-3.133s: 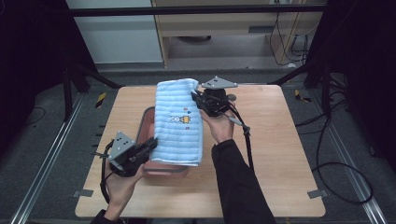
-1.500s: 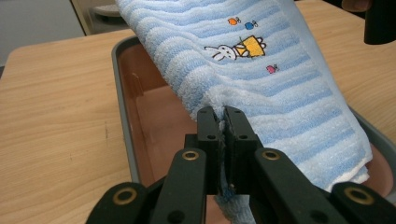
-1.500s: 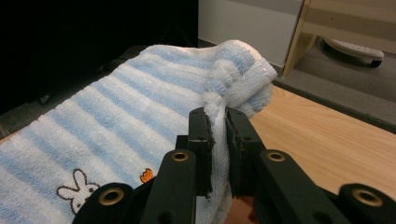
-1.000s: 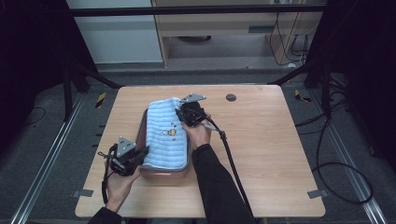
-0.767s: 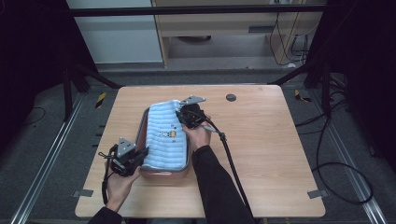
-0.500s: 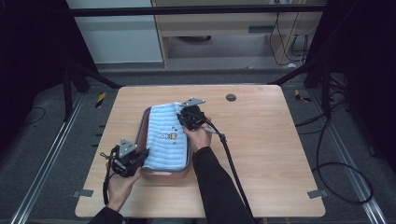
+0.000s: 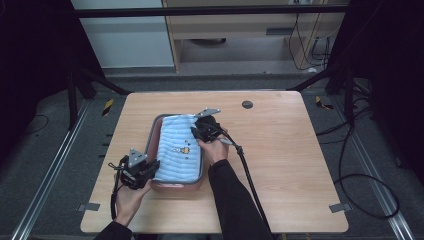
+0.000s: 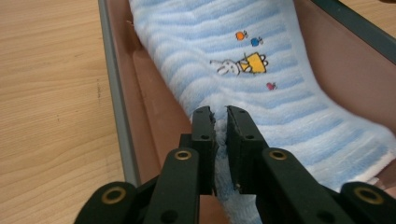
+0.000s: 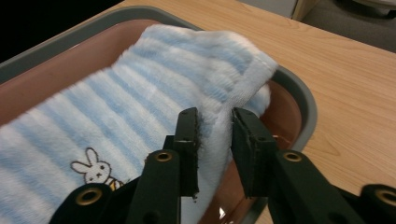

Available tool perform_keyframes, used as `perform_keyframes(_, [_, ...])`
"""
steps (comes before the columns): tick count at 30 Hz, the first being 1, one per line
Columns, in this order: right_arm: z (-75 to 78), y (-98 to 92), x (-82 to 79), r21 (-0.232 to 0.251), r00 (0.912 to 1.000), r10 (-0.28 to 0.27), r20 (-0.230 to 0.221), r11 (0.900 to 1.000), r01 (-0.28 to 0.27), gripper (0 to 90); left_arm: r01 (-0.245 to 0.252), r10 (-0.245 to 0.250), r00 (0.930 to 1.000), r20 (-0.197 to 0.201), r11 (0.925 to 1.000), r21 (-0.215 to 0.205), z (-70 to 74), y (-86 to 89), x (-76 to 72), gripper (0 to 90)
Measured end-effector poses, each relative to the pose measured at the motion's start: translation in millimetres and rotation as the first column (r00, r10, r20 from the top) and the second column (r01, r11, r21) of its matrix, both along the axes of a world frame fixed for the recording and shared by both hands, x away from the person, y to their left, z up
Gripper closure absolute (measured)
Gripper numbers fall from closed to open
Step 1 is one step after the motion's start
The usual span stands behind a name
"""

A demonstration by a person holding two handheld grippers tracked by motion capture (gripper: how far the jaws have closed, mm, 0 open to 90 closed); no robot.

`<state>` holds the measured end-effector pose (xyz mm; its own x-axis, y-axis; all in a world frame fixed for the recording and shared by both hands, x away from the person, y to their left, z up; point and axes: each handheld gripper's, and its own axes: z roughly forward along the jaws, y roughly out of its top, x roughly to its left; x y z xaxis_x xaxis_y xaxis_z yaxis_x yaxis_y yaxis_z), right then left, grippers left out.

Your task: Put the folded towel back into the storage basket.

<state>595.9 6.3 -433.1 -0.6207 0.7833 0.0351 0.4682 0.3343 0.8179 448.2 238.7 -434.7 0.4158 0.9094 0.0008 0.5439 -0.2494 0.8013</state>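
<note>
A tray (image 7: 155,136) sits left of centre on the table (image 7: 300,165), with a towel (image 7: 177,150) lying in it. The left claw (image 7: 150,169) grips the towel's near end, the right claw (image 7: 197,131) its far right edge.

Both forearms reach in from the near edge. The left tongs (image 7: 150,167) are pinched on a towel (image 8: 261,93) edge; the right tongs (image 7: 196,131), farther forward, clamp its other end.

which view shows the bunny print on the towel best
The left gripper view: the bunny print sits whole, sharp and unblocked on the towel. The right gripper view catches it low and partly behind its jaws. In the high view it is a tiny mark.
</note>
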Motion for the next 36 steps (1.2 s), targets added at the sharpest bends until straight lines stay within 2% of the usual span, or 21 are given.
perform_keyframes(2, [1.4,-2.8,-1.4,-0.005,0.9999,-0.010,0.009,1.000,0.010,67.9,-0.009,0.009,0.9999,0.011,1.0000,-0.003,1.7,1.4,-0.5,77.6])
perform_keyframes(9, [13.5,-18.0,-8.5,0.040,0.9981,-0.029,0.054,0.999,0.027,61.8,-0.011,0.012,0.9986,0.050,0.9996,-0.025,11.8,2.9,-5.0,73.0])
perform_keyframes(13, [21.8,-32.0,-16.2,0.065,0.9951,-0.041,0.089,0.997,0.036,55.2,0.006,-0.003,0.9968,0.079,0.9994,-0.033,17.3,2.2,-7.7,69.3])
perform_keyframes(17, [28.0,-47.9,-23.4,0.085,0.9927,-0.060,0.104,0.995,0.051,47.2,0.013,-0.008,0.9954,0.095,0.9989,-0.046,21.1,2.0,-9.4,64.6])
perform_keyframes(21, [33.5,-71.8,-31.2,0.113,0.9883,-0.089,0.124,0.991,0.075,37.6,0.025,-0.019,0.9945,0.103,0.9984,-0.051,23.7,2.6,-9.7,59.5])
perform_keyframes(27, [36.3,-111.0,-47.2,0.137,0.9810,-0.137,0.138,0.983,0.118,29.4,0.050,-0.043,0.9918,0.120,0.9970,-0.058,26.1,3.4,-9.5,48.9])
perform_keyframes(36, [27.4,-169.7,-71.9,0.121,0.9679,-0.205,0.145,0.975,0.189,24.0,0.074,-0.066,0.9878,0.141,0.9957,-0.055,26.3,7.4,-6.6,37.2])
